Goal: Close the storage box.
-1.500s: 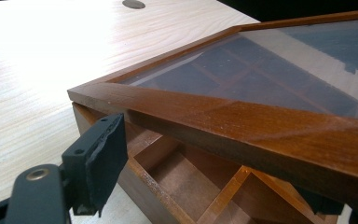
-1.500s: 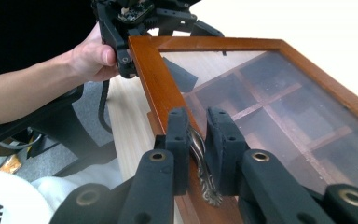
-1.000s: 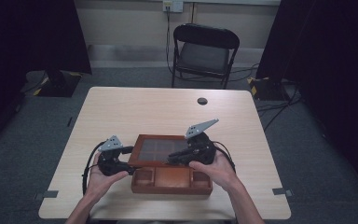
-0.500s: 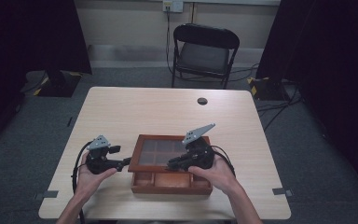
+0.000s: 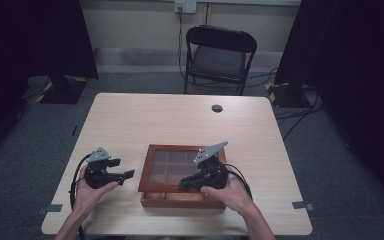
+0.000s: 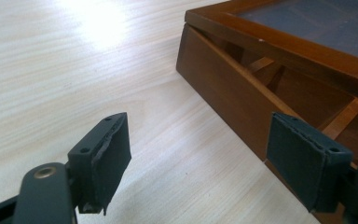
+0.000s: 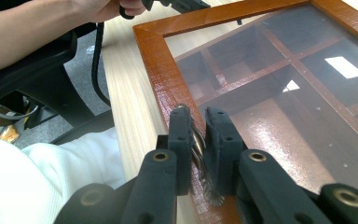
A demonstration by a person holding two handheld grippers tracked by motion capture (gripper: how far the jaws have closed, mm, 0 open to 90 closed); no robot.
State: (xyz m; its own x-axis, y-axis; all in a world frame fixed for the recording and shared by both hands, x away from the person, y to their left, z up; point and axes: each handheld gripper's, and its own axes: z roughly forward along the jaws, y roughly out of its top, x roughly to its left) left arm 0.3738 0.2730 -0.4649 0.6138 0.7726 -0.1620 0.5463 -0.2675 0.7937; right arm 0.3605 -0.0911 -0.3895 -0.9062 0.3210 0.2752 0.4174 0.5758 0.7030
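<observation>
A brown wooden box [image 5: 172, 199] with a glass-paned lid [image 5: 181, 149] sits near the table's front edge. In the left gripper view the lid [image 6: 279, 42] stands slightly raised above the box wall [image 6: 228, 93], with a gap between them. My right gripper [image 5: 182, 186] is at the lid's front rim, shut [image 7: 198, 126] on a small twisted metal handle [image 7: 199, 144]. My left gripper [image 5: 129, 175] rests left of the box, a short way apart, jaws open [image 6: 205, 158] with nothing between them; they have narrowed a little within the last second.
The light wooden table [image 5: 170, 120] carries a small black round cap [image 5: 217, 108] at its far edge. A black folding chair [image 5: 217, 55] stands beyond the table. Through the glass, wooden dividers [image 7: 279, 70] split the box into compartments.
My left gripper has drawn back to the left, away from the box's side. The right gripper has sunk slightly with the lid's front edge.
</observation>
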